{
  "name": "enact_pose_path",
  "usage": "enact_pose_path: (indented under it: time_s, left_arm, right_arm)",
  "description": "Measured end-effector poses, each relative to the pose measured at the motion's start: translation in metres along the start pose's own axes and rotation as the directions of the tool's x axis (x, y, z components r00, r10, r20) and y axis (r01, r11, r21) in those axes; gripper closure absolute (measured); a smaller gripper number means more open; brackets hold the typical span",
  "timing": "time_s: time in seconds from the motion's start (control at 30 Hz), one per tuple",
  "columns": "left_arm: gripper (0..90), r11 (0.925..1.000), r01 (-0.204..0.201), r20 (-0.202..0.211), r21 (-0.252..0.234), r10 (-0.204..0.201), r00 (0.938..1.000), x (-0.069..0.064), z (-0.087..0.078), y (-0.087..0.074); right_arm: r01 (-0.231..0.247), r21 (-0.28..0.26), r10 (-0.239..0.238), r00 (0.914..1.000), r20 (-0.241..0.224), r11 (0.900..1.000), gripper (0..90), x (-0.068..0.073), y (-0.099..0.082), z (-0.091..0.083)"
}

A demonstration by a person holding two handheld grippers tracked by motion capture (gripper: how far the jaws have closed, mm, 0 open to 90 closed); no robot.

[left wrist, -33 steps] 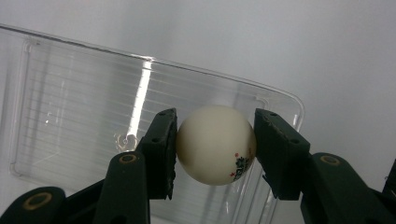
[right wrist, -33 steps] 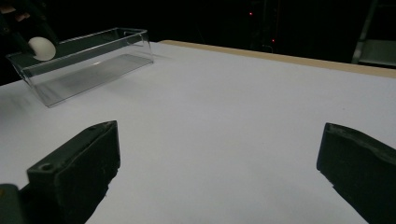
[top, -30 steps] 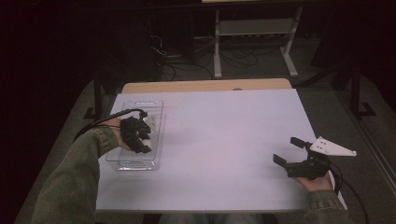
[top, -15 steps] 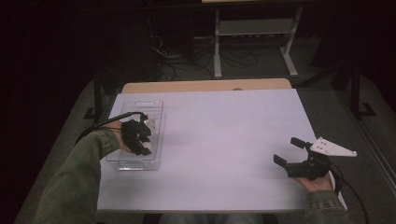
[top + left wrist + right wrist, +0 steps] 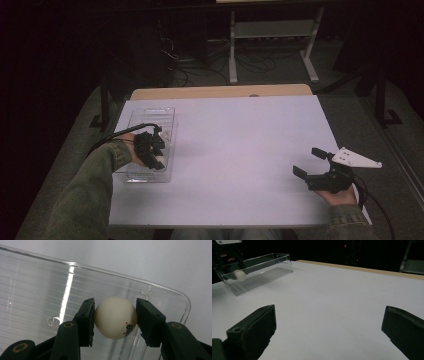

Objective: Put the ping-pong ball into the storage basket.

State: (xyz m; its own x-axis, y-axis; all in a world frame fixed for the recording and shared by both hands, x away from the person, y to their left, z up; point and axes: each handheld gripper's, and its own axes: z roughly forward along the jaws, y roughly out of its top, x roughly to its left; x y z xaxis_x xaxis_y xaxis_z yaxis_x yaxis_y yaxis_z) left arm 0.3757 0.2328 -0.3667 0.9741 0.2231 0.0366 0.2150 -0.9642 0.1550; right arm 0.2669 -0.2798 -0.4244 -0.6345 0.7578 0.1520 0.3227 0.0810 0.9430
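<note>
Left gripper (image 5: 115,317) fingers clamp the ball (image 5: 115,318) above the tray (image 5: 37,287); right gripper (image 5: 329,332) fingers stand apart, worktop (image 5: 332,300) between them.

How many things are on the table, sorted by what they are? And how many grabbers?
White balls: 1, pinched in the left gripper over the box
Clear plastic boxes: 1
Black grippers: 2, counting the right gripper, jaws wide apart with nothing between
Total: 4
</note>
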Motion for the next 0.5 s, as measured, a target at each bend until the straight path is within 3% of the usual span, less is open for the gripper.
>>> enact_pose_path:
  time_s: [0.5]
  left_arm:
    - [50.8,0.9998,0.009,0.02,0.015,-0.01,0.9998,0.001,0.011,-0.002]
  right_arm:
    - [0.0,0.006,0.0,1.0,0.001,1.0,0.0,0.0,-0.001,0.001]
